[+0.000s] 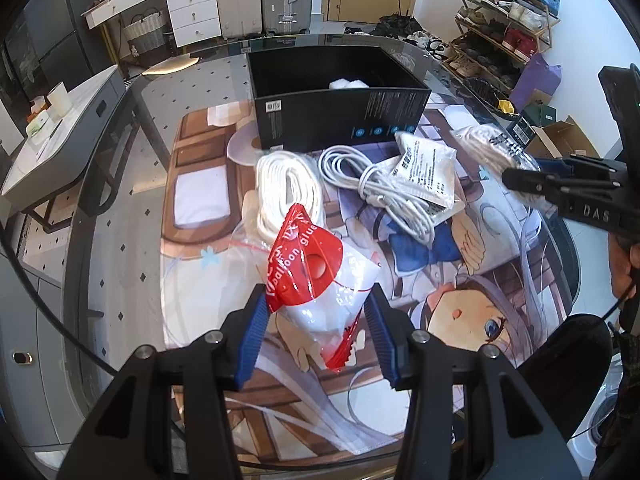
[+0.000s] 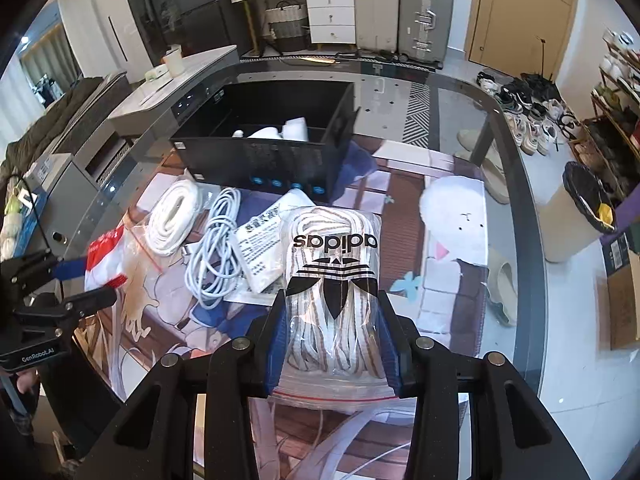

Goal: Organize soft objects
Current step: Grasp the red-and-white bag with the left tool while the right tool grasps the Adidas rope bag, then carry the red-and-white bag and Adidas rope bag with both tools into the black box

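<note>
My left gripper is shut on a red and white balloon glue packet, held above the printed mat. My right gripper is shut on a clear adidas bag of striped laces, also lifted off the mat; it shows at the right of the left wrist view as well. On the mat lie a white rope coil, a grey cable bundle and a white printed pouch. The open black box stands behind them with white soft items inside.
The mat lies on a round glass table. A grey side cabinet stands left of the table. A shoe rack, a bin and cardboard boxes sit to the right on the floor. Suitcases and drawers line the far wall.
</note>
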Motion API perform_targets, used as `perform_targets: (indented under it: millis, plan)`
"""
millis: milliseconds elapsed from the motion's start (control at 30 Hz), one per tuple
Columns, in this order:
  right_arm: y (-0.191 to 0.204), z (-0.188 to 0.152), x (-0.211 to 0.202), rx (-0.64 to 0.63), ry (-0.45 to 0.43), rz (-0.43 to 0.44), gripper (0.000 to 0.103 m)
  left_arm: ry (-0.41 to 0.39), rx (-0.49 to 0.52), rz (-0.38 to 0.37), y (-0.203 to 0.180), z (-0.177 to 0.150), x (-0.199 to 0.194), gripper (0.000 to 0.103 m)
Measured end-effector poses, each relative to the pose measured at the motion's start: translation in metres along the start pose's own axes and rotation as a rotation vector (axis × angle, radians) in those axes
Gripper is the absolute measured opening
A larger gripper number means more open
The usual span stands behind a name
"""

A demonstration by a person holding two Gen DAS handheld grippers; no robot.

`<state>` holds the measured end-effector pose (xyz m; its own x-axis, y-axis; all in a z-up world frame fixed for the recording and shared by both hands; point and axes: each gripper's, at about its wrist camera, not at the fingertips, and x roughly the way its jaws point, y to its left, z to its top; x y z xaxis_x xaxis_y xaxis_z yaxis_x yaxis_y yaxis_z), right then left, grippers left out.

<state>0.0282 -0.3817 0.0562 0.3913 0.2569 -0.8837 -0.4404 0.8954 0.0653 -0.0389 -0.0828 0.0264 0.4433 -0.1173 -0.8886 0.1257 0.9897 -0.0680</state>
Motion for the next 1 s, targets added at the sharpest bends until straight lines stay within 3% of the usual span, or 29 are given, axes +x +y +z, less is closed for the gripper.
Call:
perform_targets:
  millis: [533,1000]
  plan:
    - [0.023,0.030,-0.010,-0.028,-0.035,0.043,0.040,-0.026,0.022,0.011,0.001,0.044,-0.001,0.047]
    - [0.018,0.069,-0.018,-0.027,-0.066,0.035,0.040,-0.056,0.032,0.003,0.008,0.085,-0.005,0.047]
